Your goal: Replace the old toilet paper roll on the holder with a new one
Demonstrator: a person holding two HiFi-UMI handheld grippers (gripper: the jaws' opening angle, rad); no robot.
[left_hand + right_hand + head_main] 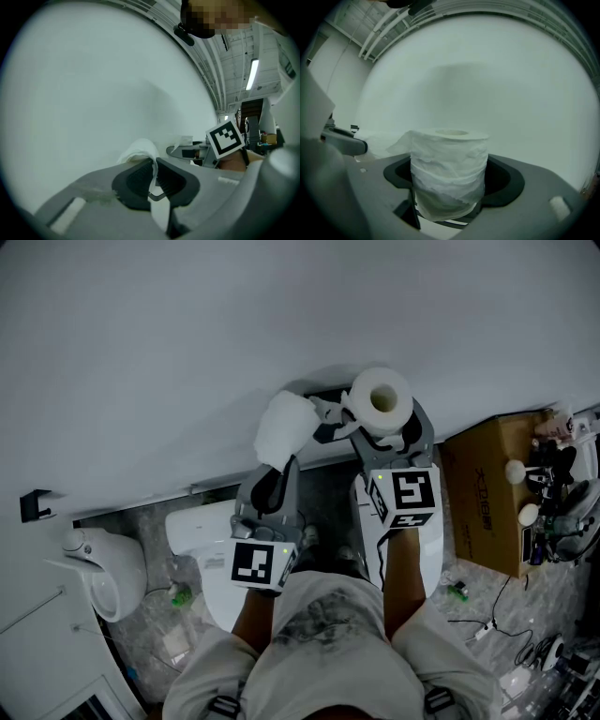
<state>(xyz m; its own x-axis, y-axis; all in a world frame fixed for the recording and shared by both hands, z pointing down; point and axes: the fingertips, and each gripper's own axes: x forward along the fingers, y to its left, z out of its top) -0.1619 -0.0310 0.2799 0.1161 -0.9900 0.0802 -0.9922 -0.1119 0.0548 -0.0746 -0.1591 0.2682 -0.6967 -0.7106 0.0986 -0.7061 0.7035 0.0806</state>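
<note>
Head view shows us both hand-held tools raised toward the pale wall [187, 352], something neither gripper view gives whole. At about 1 o'clock of the frame the right gripper [389, 427] carries a toilet paper roll [381, 399]. Its hollow core faces the camera. Just beside it, toward 11 o'clock, the left gripper [284, 460] holds a loose tissue sheet [281, 427]. Between the two we see a small dark fitting [328, 429] against the wall; we cannot tell exactly what it is. A cardboard box [483, 498] sits at 3 o'clock, a white toilet [202, 549] at 7 o'clock, and a white ceramic fixture [108, 568] at 8 o'clock.

The right gripper view settles the grip: the jaws of the right gripper [449, 192] stand wide and clasp the toilet paper roll [449, 173] on both sides, upright, its wrapping rumpled. At 9 o'clock there, the tissue sheet [382, 140] shows faintly.

The left gripper view shows the left gripper [153, 176] clenched nearly together on the thin tissue sheet [139, 151], which bunches above the pads. At 3 o'clock we see the other tool's marker cube [227, 137].
</note>
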